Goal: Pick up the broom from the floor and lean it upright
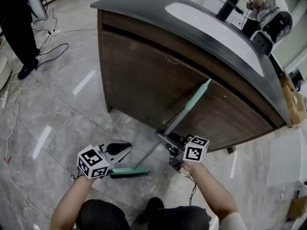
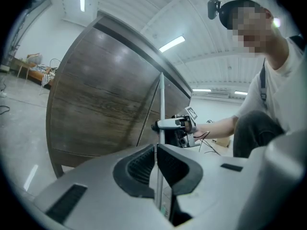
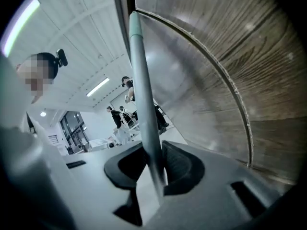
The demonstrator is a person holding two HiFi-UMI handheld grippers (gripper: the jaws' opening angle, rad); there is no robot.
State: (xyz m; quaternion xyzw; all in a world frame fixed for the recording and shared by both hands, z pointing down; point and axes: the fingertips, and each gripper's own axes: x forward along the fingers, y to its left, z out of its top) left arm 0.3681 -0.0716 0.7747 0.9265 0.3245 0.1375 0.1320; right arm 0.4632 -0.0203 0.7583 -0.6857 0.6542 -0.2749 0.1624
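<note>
Floor (image 1: 62,104): polished grey stone-look tiles, reflecting strip lights. The room was a large, open, white-walled space.

Count taken from the head view:
- One counter (image 1: 144,75), with a dark wood front and a dark top with a white inset, stood at centre.
- One broom (image 1: 192,104).
- Two grippers, one in each of the operator's hands.
- Two bystanders: one at far left (image 1: 19,32), one at far right (image 1: 264,6).
- Loose cables (image 1: 53,51) lay on the floor at far left (strands too tangled to count).

Broom position: its green head (image 1: 129,172) rested on the floor near the operator. The pole slanted up and away to the right. Its green grip end lay against the counter's wood front.

Left gripper (image 1: 128,150): jaws closed together and holding nothing. It sat just left of the pole, above the broom head.

Right gripper (image 1: 163,137): jaws closed on the broom's pole, in its lower half, with the pads pressing on both sides.
</note>
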